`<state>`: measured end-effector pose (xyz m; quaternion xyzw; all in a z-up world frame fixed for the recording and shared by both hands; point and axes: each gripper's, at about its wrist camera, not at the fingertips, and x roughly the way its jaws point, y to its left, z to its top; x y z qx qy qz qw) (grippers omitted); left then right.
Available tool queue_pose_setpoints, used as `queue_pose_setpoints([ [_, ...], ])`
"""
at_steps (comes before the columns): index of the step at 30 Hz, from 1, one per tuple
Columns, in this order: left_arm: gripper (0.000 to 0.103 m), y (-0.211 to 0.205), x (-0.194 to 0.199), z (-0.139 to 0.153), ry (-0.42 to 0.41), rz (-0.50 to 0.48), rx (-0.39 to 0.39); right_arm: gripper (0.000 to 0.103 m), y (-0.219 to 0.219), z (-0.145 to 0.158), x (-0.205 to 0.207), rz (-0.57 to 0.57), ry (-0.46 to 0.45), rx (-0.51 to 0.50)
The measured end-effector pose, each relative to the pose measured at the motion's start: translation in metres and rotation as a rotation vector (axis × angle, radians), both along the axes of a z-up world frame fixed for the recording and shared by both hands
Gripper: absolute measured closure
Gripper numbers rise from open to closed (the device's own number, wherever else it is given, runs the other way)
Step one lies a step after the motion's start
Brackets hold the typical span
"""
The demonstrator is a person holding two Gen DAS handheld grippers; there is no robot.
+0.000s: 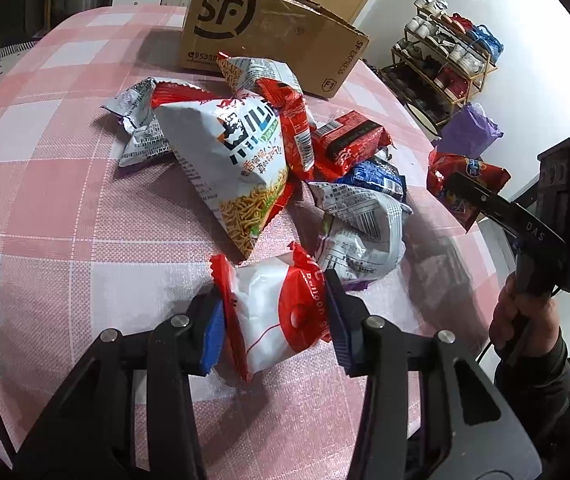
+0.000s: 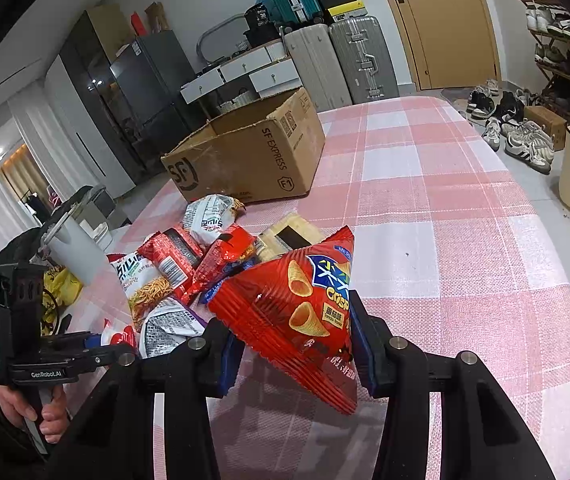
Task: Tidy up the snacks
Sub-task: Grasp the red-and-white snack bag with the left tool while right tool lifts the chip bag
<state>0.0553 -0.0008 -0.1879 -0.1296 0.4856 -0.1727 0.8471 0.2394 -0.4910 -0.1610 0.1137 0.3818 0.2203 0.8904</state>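
Cardboard SF box (image 2: 245,156) sat open-topped at the far end of the pink check table (image 2: 445,240), dead ahead of both grippers, snack pile (image 1: 253,152) in between. Right gripper (image 2: 297,354) was clamped on the red Crisp cone bag (image 2: 301,304), lifted clear of the cloth, bag's long axis pointing toward the box. Left gripper (image 1: 275,324) pinched the white-and-red balloon bag (image 1: 273,320) low near the table. My read: right hand had the clearer line in and should drop first.
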Motion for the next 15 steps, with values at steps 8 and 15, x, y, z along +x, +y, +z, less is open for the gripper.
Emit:
queue_pose_setpoints([
  [8, 0.062, 0.007, -0.007, 0.007, -0.025, 0.004, -0.001, 0.056, 0.003, 0.012, -0.009, -0.001, -0.023, -0.012],
  [15, 0.062, 0.019, -0.012, 0.018, -0.057, 0.021, -0.008, 0.056, 0.007, 0.025, -0.017, 0.004, -0.046, -0.018],
])
